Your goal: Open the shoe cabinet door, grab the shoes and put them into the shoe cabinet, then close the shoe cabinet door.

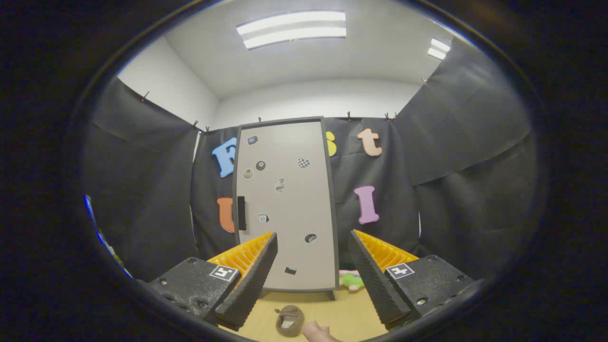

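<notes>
Hand-held gripper [313,263]: released, fingers spread wide, nothing between them; aimed level at the closed cabinet.
Shoe [289,320]: small, brown-grey, slipper-like, opening upward, on the wooden floor [351,311] just ahead of and below the fingers, roughly midway between them. Judged light and soft-walled, likely to fold under a hard squeeze; best taken across the collar or heel rim, where both fingers can press on opposite sides.
Fingertip of a person [317,331]: just beside the shoe, touching or nearly touching; contact not clear.
Plush toy [351,280]: green and pink, on the floor at the cabinet's right foot, partly hidden behind the right finger; soft, easily nudged, near the lower right corner of the door.
Shoe cabinet door [287,204]: shut, pale flat panel with small stickers, dark frame, raised on short legs. Judged stiff and smooth, with no purchase on the face itself.
Door handle [241,213]: dark vertical bar at the left edge, mid-height; the evident place to pull. Hinges presumably on the right, so swing expected toward the toy side.
Open room: bare floor between shoe and cabinet; booth walls [142,204] close on both sides, limiting sideways travel.
</notes>
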`<action>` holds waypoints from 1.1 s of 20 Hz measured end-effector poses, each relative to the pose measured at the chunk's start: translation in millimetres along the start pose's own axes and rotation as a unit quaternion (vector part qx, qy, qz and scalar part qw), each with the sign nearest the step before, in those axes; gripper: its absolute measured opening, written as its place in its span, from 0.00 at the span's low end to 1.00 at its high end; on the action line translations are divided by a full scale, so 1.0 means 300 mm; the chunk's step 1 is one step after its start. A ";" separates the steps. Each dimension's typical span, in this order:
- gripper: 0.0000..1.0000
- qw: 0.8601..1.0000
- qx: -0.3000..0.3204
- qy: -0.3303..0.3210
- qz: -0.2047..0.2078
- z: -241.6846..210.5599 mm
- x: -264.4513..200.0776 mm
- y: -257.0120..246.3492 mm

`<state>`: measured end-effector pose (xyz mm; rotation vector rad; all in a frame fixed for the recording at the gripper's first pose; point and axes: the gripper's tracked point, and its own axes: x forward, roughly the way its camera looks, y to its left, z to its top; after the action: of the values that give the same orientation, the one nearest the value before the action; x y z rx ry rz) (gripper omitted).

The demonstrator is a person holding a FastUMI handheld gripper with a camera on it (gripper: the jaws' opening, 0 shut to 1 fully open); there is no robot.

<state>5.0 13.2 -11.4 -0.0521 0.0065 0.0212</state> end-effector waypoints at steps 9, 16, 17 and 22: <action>0.99 1.000 -0.023 0.010 0.002 -0.059 0.097 0.078; 0.99 0.999 -0.021 0.026 -0.006 -0.110 0.295 0.148; 0.99 0.999 -0.020 0.032 -0.005 -0.133 0.331 0.162; 0.99 0.998 0.012 0.057 0.007 -0.207 0.514 0.236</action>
<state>157.3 83.8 -78.1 -0.0283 0.1211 0.0319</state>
